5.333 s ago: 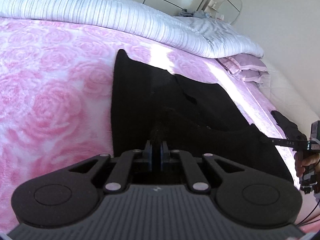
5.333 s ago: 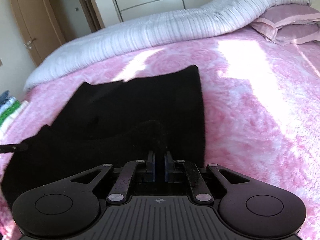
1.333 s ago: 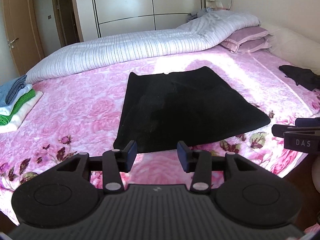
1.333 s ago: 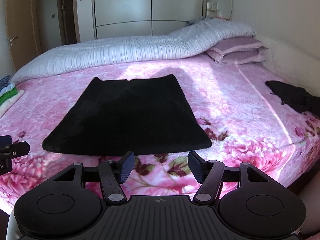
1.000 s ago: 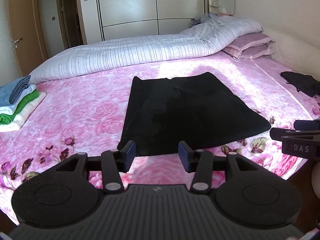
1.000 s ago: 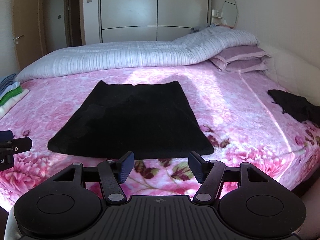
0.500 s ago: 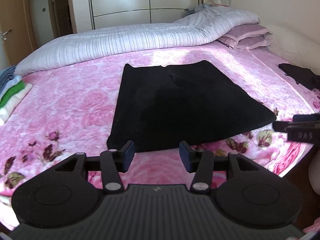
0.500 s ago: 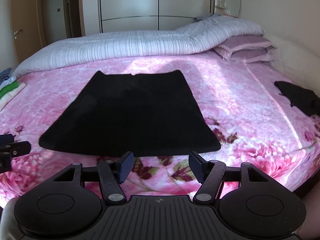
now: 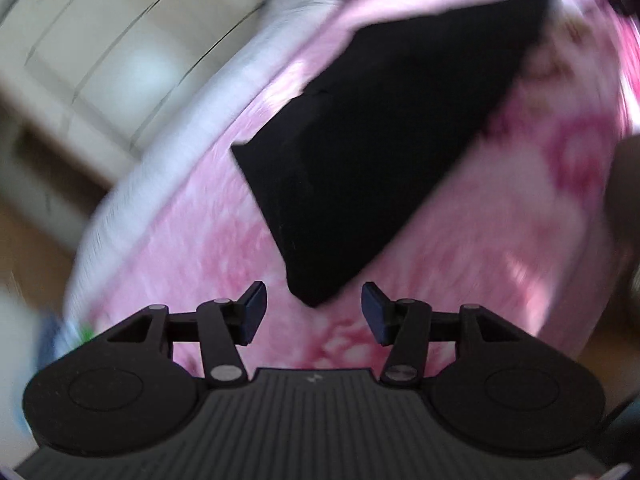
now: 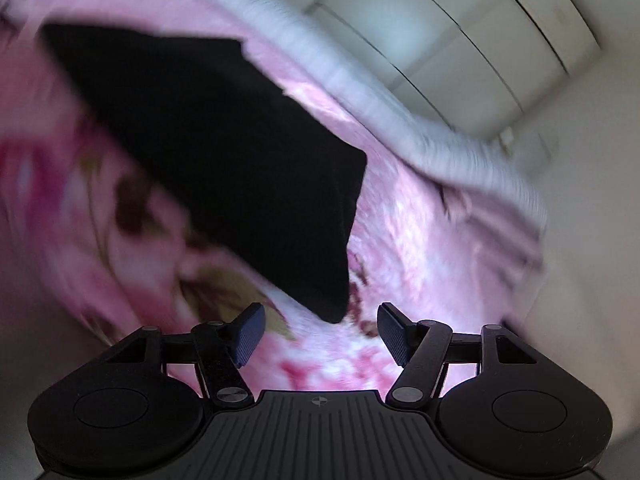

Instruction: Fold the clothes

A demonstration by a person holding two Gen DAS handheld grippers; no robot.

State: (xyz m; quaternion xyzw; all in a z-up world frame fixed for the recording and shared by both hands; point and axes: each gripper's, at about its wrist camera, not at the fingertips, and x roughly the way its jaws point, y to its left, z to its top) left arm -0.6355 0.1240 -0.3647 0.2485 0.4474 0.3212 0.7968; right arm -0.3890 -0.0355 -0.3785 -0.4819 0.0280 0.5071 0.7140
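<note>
The black garment [image 9: 384,152] lay folded flat, a dark slab with straight edges, on the pink floral bedspread [image 9: 520,208]. One near corner pointed into the gap of the left gripper [image 9: 312,316], another sat just ahead of the right gripper [image 10: 318,330]; both tongs were spread wide and held nothing. Both views were tilted and blurred. A white quilt [image 10: 384,96] and wardrobe doors [image 10: 460,36] lay beyond, bare bedspread around the cloth
</note>
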